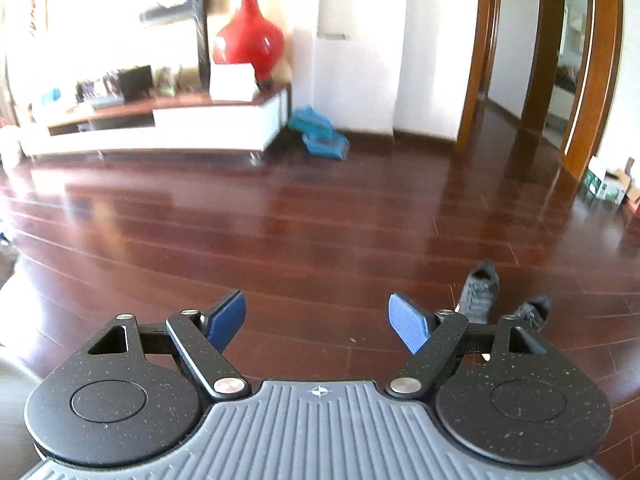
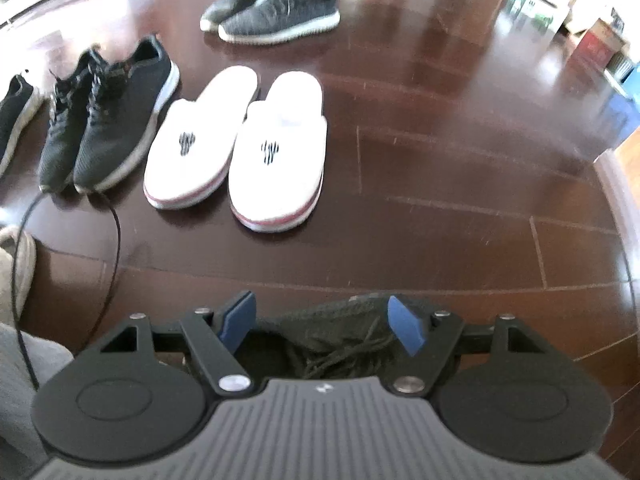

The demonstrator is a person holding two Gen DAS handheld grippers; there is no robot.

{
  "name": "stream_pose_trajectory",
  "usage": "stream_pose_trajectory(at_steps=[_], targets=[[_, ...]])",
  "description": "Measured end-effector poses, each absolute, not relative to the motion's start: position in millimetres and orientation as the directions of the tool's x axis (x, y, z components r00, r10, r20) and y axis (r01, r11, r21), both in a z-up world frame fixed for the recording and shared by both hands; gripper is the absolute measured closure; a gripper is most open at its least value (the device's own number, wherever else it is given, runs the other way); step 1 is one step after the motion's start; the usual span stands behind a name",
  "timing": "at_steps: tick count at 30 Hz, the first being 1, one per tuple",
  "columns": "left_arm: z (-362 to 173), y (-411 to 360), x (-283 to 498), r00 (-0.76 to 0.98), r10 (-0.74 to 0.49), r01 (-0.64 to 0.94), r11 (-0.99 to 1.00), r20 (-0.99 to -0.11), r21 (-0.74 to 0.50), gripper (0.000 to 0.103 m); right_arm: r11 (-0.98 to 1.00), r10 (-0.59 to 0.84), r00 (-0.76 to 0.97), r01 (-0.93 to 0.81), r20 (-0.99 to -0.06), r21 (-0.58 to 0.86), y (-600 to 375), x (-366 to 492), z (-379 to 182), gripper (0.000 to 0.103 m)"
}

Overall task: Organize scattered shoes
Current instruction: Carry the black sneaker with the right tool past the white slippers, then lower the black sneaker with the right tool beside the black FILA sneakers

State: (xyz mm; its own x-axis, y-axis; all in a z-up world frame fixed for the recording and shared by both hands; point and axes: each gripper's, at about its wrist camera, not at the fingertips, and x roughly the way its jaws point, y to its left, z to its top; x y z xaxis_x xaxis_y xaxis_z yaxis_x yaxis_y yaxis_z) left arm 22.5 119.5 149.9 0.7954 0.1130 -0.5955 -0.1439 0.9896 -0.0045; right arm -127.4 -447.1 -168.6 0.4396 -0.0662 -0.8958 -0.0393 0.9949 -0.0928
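Observation:
In the right wrist view my right gripper (image 2: 322, 324) is open, its blue pads on either side of a black laced shoe (image 2: 332, 340) that lies under it, mostly hidden by the gripper body. Ahead on the wooden floor stand a pair of white slippers (image 2: 236, 144), a pair of black sneakers (image 2: 100, 120) to their left, and a pair of grey knit sneakers (image 2: 276, 12) farther back. Another black shoe (image 2: 14, 112) shows at the left edge. My left gripper (image 1: 318, 320) is open over bare floor; the grey sneakers (image 1: 478, 292) lie just right of it.
A black cable (image 2: 116, 240) runs across the floor by the black sneakers. A beige shoe (image 2: 16, 264) and grey cloth sit at the left edge. Farther off are a low TV cabinet (image 1: 160, 128) with a red vase (image 1: 250, 36), blue boxes (image 1: 320, 136) and cardboard boxes (image 1: 608, 184).

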Motion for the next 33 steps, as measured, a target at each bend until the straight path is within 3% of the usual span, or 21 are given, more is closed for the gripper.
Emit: stream_pose_trajectory(at_steps=[8, 13, 23, 33], targets=[[199, 161, -54, 0.793, 0.191, -0.234, 0.972, -0.579, 0.000, 0.018, 0.996, -0.070, 0.483, -0.021, -0.873, -0.091, -462, -133, -154, 0.027], [198, 162, -56, 0.779, 0.174, -0.227, 0.974, -0.602, -0.012, 0.018, 0.999, -0.041, 0.470, 0.001, -0.882, -0.047, -471, -146, -160, 0.027], [103, 113, -7, 0.570, 0.110, -0.047, 0.994, -0.814, 0.102, 0.018, 0.991, -0.098, 0.401, -0.048, -0.911, -0.127, -470, -146, -203, 0.032], [43, 79, 41, 0.483, 0.101, 0.046, 0.989, -0.870, 0.140, 0.018, 0.986, -0.110, 0.358, -0.080, -0.927, -0.147, -466, -141, -233, 0.032]])
